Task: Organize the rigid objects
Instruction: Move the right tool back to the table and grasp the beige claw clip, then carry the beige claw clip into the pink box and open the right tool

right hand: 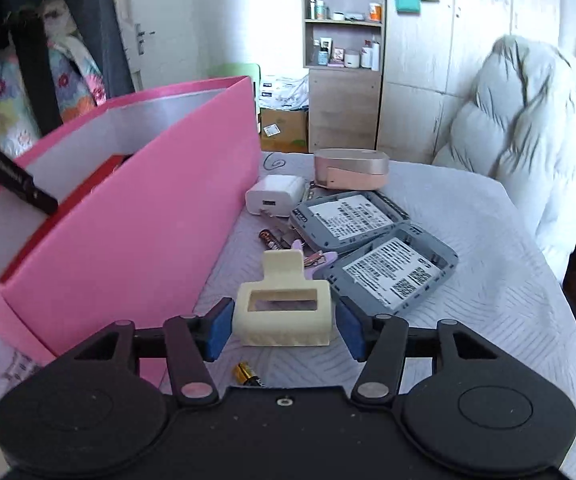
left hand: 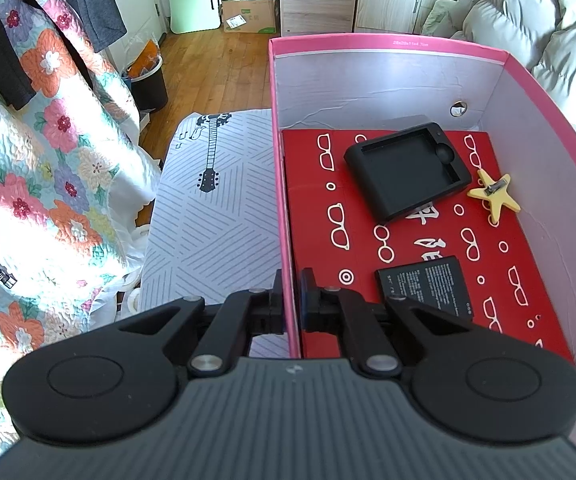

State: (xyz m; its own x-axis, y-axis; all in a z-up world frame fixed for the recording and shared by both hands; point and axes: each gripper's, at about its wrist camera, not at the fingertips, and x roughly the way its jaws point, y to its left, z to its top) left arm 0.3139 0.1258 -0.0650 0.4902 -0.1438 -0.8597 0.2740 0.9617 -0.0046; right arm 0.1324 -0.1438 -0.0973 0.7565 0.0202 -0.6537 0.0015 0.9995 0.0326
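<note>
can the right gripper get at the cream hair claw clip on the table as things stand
Probably yes. The cream plastic hair claw clip already sits between the open jaws of the right gripper, whose blue pads are not pressing on it. Nothing lies between them, and the pink cardboard box stands off to one side.

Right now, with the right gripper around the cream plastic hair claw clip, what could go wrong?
1. The right gripper is open, its blue pads beside the cream plastic hair claw clip without pressing; the hollow, toothed clip may twist or slip when squeezed.
2. A small AA battery lies just under the gripper and could be knocked away.
3. The left gripper is shut on the pink cardboard box's wall; pulling may shift the box.
</note>
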